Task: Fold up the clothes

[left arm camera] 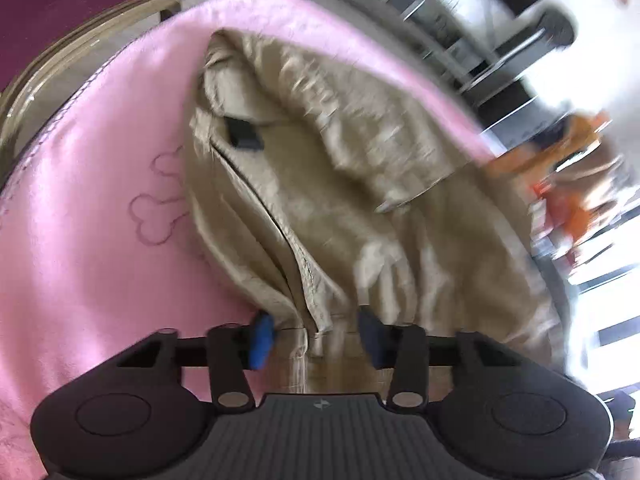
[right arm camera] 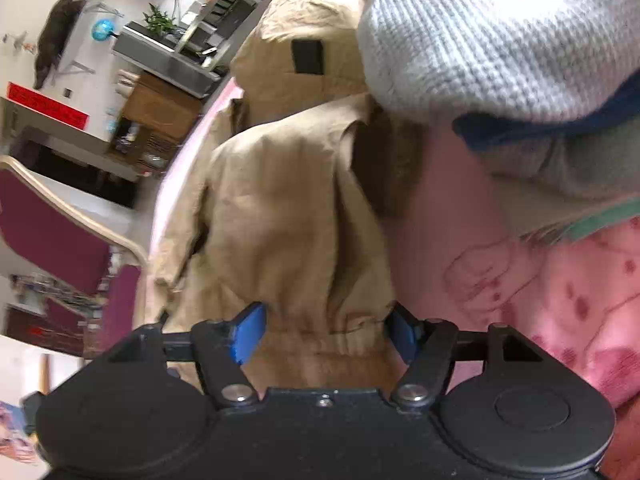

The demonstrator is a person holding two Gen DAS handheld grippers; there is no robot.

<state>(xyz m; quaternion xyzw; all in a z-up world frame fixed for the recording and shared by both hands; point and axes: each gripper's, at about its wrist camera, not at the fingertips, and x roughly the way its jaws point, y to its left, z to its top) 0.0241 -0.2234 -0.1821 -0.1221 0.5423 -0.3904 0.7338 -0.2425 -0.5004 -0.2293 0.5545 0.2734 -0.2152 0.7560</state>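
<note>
The tan jacket is lying crumpled on a pink blanket, filling the middle of both views, its hem nearest the cameras at six o'clock and its black patch up near twelve. The left gripper is straddling the zipper edge at the hem with its jaws standing narrow; the blur is hiding whether the pads are pinching, so I cannot tell if cloth is held. The right gripper is standing wide around the elastic waistband, pads apart from it. A white knitted garment is crowding in at one o'clock, overlapping the jacket's collar side. Likely trouble: one side catching a single layer, so the fold is dragging askew, or the knit snagging along.
</note>
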